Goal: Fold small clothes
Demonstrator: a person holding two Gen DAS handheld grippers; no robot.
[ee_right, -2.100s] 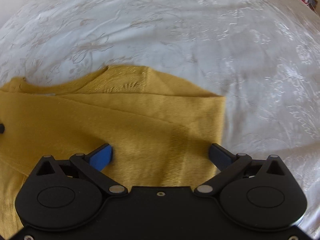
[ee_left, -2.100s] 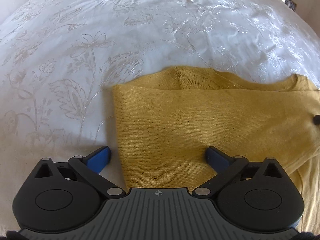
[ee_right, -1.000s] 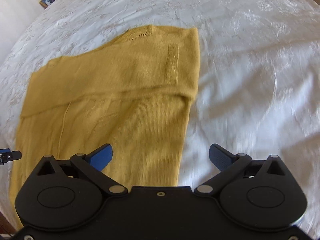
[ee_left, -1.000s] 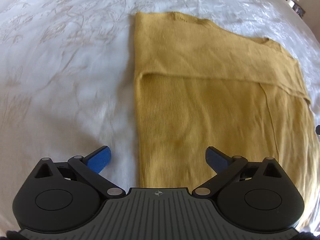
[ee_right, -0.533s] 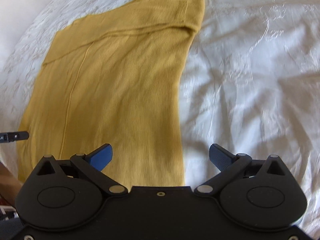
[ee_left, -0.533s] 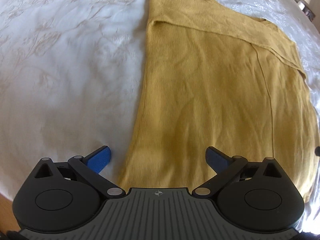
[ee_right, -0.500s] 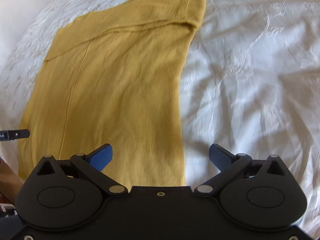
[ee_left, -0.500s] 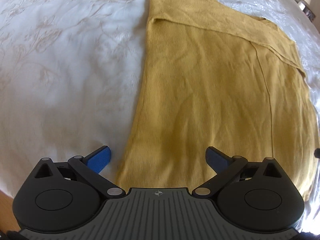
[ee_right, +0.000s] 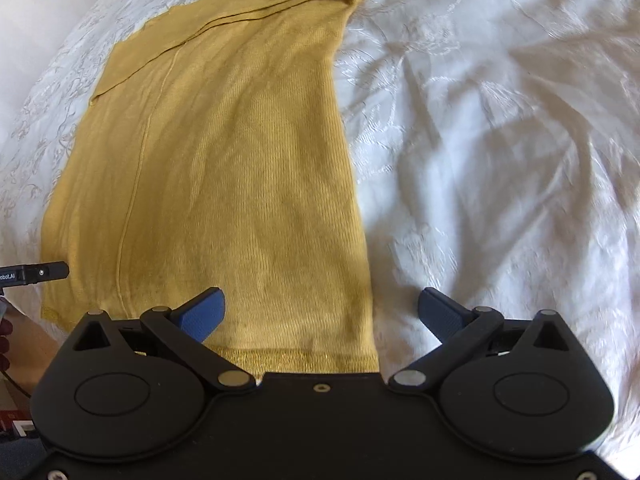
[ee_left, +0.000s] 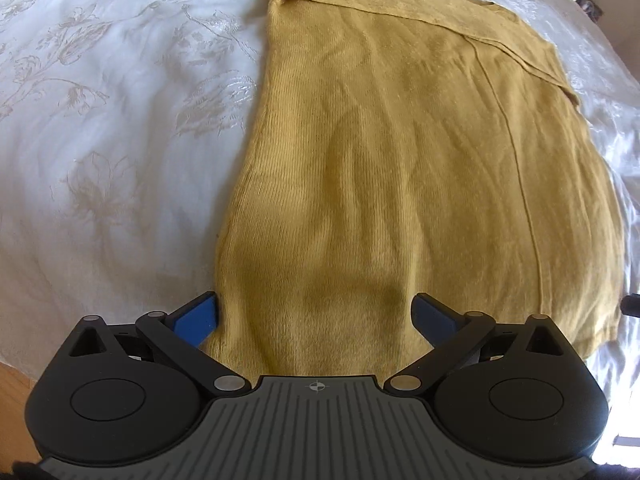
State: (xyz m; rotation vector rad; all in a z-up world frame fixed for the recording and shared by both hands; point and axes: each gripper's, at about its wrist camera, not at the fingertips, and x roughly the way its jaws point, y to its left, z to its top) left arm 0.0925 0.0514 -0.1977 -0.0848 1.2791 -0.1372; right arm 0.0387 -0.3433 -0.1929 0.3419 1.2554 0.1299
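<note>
While spread flat on white embroidered bedspread (ee_left: 100, 128), mustard knit garment (ee_left: 400, 168) fills centre of both wrist views, long axis running from 6 o'clock to 12 o'clock. Sleeve folded across far end, fold line slanting from 12 toward 2 o'clock in left wrist view. Vertical seam visible toward 3 o'clock in that view.

Left gripper (ee_left: 316, 316): jaws spread wide, nothing gripped. Positioned at near left corner of garment; left blue pad over bedspread just beside garment's left edge, right blue pad over fabric.

Right gripper (ee_right: 322, 310): jaws spread wide, nothing gripped. Positioned at near right corner; ribbed hem (ee_right: 304, 360) just ahead of gripper body at 6 o'clock, left pad over fabric, right pad over bedspread. Whether pads touch the surface: cannot tell.

Tip of left gripper visible at 9 o'clock in right wrist view.
</note>
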